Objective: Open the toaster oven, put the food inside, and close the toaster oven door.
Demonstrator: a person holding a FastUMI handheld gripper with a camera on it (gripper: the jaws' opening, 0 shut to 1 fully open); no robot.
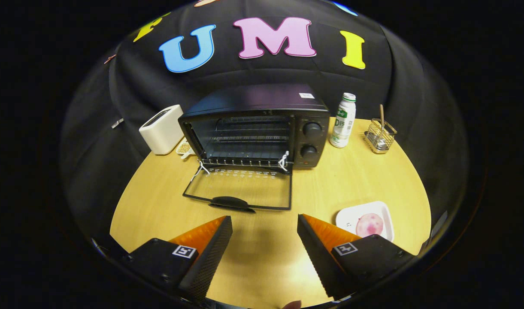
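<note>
The toaster oven (253, 126) is seen with its door (240, 189) dropped flat, while the food (370, 224) is left waiting on its plate (345, 216) beside the right finger, the gripper (265, 249) held wide apart and empty, loading and closing yet to be done.

White toaster (162, 129), drink bottle (343, 121) and wire basket (380, 136) on a wooden table (266, 240).

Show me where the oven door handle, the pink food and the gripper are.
oven door handle (229, 201), gripper view, middle of the black grip.
pink food (369, 224), gripper view, its top surface, on the white plate.
gripper (265, 231), gripper view, open gap midway between fingertips.
</note>
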